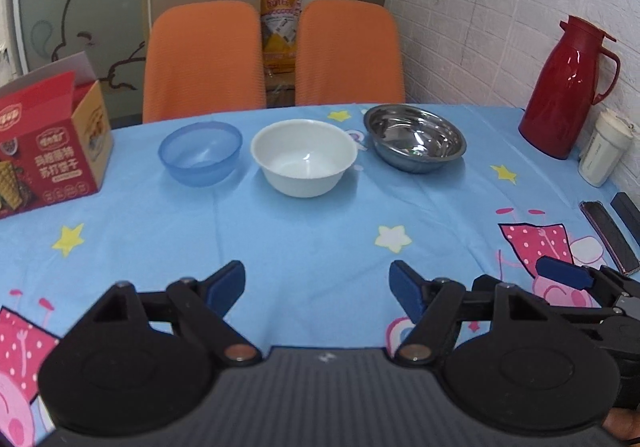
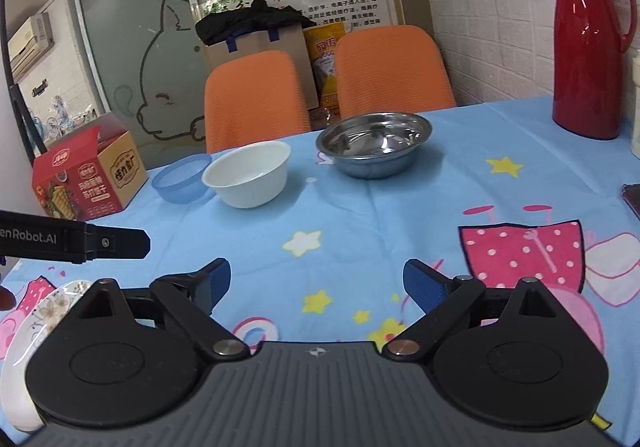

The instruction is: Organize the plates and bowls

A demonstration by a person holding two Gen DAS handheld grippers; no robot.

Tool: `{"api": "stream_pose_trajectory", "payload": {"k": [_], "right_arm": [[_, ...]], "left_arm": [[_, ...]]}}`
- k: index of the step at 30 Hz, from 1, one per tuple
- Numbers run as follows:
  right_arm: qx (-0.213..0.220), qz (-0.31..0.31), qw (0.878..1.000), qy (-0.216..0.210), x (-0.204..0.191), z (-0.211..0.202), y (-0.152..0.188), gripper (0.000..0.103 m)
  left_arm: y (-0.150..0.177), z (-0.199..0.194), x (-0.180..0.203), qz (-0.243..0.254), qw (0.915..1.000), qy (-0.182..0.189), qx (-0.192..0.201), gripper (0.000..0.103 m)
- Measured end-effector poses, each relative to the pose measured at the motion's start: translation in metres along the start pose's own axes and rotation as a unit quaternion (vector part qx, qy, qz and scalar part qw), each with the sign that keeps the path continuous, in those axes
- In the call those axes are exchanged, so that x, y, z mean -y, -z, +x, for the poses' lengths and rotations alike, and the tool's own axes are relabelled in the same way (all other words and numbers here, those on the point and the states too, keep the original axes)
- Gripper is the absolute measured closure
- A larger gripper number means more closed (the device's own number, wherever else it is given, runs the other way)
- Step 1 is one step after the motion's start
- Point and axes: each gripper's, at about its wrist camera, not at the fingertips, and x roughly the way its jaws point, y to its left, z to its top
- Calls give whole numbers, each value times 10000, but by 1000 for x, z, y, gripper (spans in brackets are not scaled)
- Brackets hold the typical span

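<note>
Three bowls sit in a row across the middle of the frame: blue plastic bowl (image 1: pixel 201 153), white bowl (image 1: pixel 304 157), steel bowl (image 1: pixel 415 137), apart, probably awaiting nesting. Left claw (image 1: pixel 317 289) and right claw (image 2: pixel 317 283) hang spread, empty, over the counter (image 1: pixel 320 231); a floral plate (image 2: pixel 36 331) lies lower left

**So many colours on this table lol**

My tablecloth (image 1: pixel 304 231) is sky blue with yellow and white stars plus pink polka-dot cartoon bits. 3 bowls: see-through blue bowl (image 1: pixel 201 153), plain white bowl (image 1: pixel 304 157), shiny steel bowl (image 1: pixel 415 137). Red jug (image 1: pixel 568 87), red snack box (image 1: pixel 52 147), 2 orange chairs (image 1: pixel 204 55), floral plate (image 2: pixel 36 331).
</note>
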Motion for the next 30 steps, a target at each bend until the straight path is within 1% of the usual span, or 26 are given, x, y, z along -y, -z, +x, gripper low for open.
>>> {"api": "stream_pose_trajectory", "payload": {"k": [4,8,13,15,17,19,20,22,23,25,26,27,28,30], "right_arm": [[-41,152,9997,177,25,8,-4,0],[-99,303,9990,322,48,20,-9,0],[-78,248,9991,332,62,37,-26,0],[16,158,9993,327,64,44,-39,0],[113,125,9994,300,68,52,-54,0],[175,145,9993,286,75,68,-73,0],[151,169,9993,306,78,77,-82,0],[83,217,9993,301,84,98,-96,0],[33,222,9991,348,86,109,-101,0],[-121,215,9986,464,89,131,-109,0],[-206,214,9984,491,91,140,-111,0],[-314,217,9979,518,92,152,-113,0],[-404,196,9975,555,93,161,-114,0],[-586,144,9961,638,94,176,-114,0]], "left_arm": [[-16,22,19,283,9995,94,-76,31],[-27,38,32,552,9984,82,-114,31],[-44,59,41,798,9966,154,-105,31],[-60,65,40,785,9965,290,-37,31],[-84,76,39,705,9965,446,91,31],[-111,93,36,649,9964,520,188,31],[-123,105,35,623,9963,572,170,31],[-142,131,33,496,9966,651,11,31],[-151,147,32,465,9957,790,-146,31],[-162,178,34,344,9938,941,-473,31],[-165,193,37,360,9918,1038,-646,31],[-168,207,39,360,9904,1073,-796,31],[-169,219,40,324,9902,1009,-912,31],[-169,239,43,360,9892,952,-1055,31]]}}
